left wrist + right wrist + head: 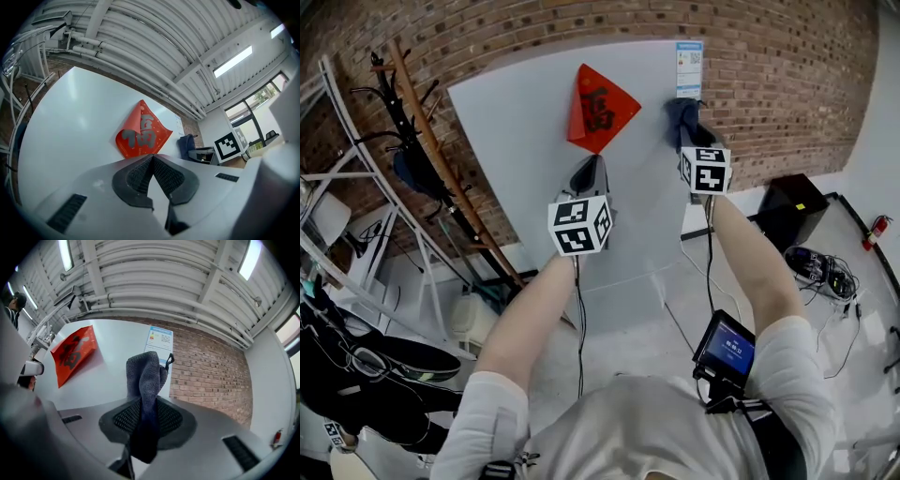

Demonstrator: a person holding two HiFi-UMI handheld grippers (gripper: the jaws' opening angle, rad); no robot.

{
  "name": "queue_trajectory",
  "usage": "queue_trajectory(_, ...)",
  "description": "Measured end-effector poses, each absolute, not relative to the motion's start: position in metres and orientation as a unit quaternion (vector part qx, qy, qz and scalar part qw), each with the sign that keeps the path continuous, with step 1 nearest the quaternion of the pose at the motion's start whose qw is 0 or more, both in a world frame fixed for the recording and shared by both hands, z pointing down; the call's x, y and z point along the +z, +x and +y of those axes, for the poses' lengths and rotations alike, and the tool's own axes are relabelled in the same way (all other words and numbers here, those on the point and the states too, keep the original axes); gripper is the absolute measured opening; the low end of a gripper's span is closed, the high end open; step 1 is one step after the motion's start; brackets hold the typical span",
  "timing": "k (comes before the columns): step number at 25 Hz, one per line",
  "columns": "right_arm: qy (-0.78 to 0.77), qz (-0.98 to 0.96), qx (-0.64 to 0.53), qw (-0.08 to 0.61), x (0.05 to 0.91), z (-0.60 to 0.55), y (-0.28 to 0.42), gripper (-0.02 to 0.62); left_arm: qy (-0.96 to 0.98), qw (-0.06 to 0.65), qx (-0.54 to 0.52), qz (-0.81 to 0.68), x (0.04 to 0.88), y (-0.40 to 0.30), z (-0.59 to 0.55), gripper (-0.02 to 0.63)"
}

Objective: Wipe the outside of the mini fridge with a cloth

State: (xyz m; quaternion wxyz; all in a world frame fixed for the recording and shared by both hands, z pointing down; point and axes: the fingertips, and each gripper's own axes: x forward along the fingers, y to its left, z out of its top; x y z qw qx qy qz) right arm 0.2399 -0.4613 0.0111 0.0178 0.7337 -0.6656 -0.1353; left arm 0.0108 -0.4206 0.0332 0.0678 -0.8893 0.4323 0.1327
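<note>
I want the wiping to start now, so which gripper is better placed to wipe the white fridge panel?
Right. The right gripper is shut on the folded grey cloth, pointed at the white fridge panel. The left gripper is shut on nothing.

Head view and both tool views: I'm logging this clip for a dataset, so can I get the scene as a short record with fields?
surface: white mini fridge, in front of a brick wall
stuck on it: red paper square, one corner curling; energy label at the top edge
right tool: jaws clamped on a grey cloth that sticks out past them
cloth position: just under the label; contact with the fridge not clear
left tool: jaws together, nothing between, pointing at the fridge just below the red square
</note>
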Motion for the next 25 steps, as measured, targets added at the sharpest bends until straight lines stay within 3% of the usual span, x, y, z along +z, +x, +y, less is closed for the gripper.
queue_trajectory(5,0.754,-0.647,-0.115,0.012,0.015,-0.462,0.268,0.084,-0.890,0.065,0.131,0.432,0.036,0.015,-0.426,0.003)
queue_trajectory(10,0.741,-0.661,-0.122,0.012,0.017,-0.454,0.248,0.086,-0.887,0.058,0.129,0.440,0.042,0.009,-0.423,0.003)
queue_trajectory(25,0.586,-0.799,-0.131,0.038,0.065,-0.411,0.017,0.085,-0.823,0.029,0.108,0.557,0.087,-0.133,-0.371,0.003)
